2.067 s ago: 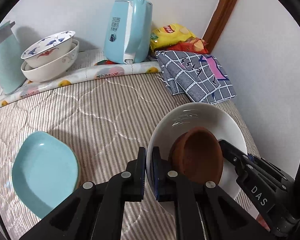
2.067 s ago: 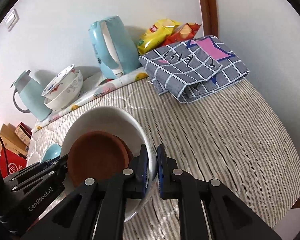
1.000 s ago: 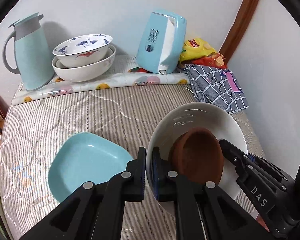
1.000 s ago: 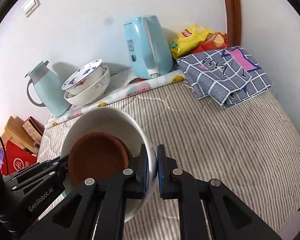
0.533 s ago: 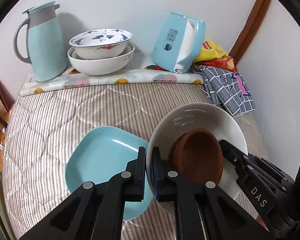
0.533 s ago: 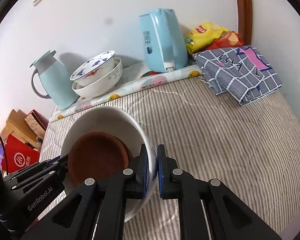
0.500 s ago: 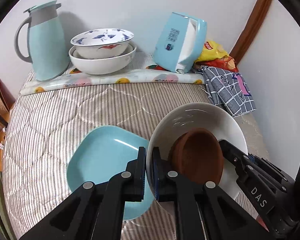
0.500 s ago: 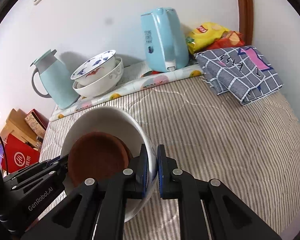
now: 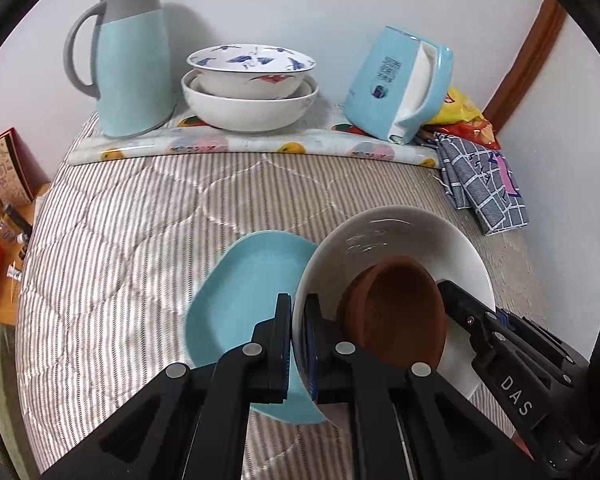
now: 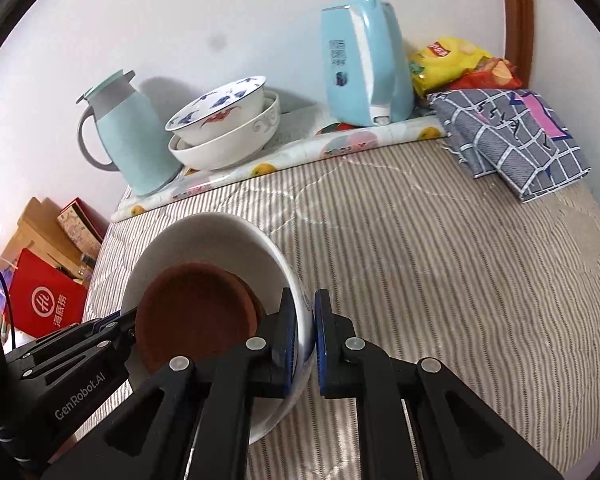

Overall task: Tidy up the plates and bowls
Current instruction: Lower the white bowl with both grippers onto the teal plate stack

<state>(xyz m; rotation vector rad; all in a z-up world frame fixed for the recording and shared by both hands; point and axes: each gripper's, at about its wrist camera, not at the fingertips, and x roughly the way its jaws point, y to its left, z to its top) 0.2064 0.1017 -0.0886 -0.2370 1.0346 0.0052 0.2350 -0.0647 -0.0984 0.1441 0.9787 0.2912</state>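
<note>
Surface: a quilted cover point(image 9: 140, 240) with thin brown and white stripes fills most of both views, and a fruit-print mat point(image 9: 252, 146) runs along its far edge, just under the wall.
Room: plain white wall up top, a brown wooden door frame point(image 9: 528, 48) in the upper right of the left view, red and cardboard boxes point(image 10: 44, 300) stacked at the left edge of the right view.
Bowls: four that I can count. A big white bowl point(image 9: 404, 240) with a brown bowl point(image 9: 396, 312) sitting inside it, lower middle of the frame, and two patterned bowls point(image 9: 250, 84) nested on the mat at upper centre.
Plates: one, a light blue plate point(image 9: 252, 300) flat on the cover, partly hidden behind the white bowl's left side.
Jugs: two, both pale blue: a thermos jug point(image 9: 134, 56) upper left, an electric kettle point(image 9: 400, 84) upper right.
Other stuff: one folded checked cloth point(image 10: 512, 140) and two snack bags point(image 10: 460, 64) on the right.
Left tongs: left gripper point(image 9: 297, 344) is pinched tight on the white bowl's left rim.
Right tongs: right gripper point(image 10: 305, 340) is clamped on the opposite rim, so the bowl hangs between them.
</note>
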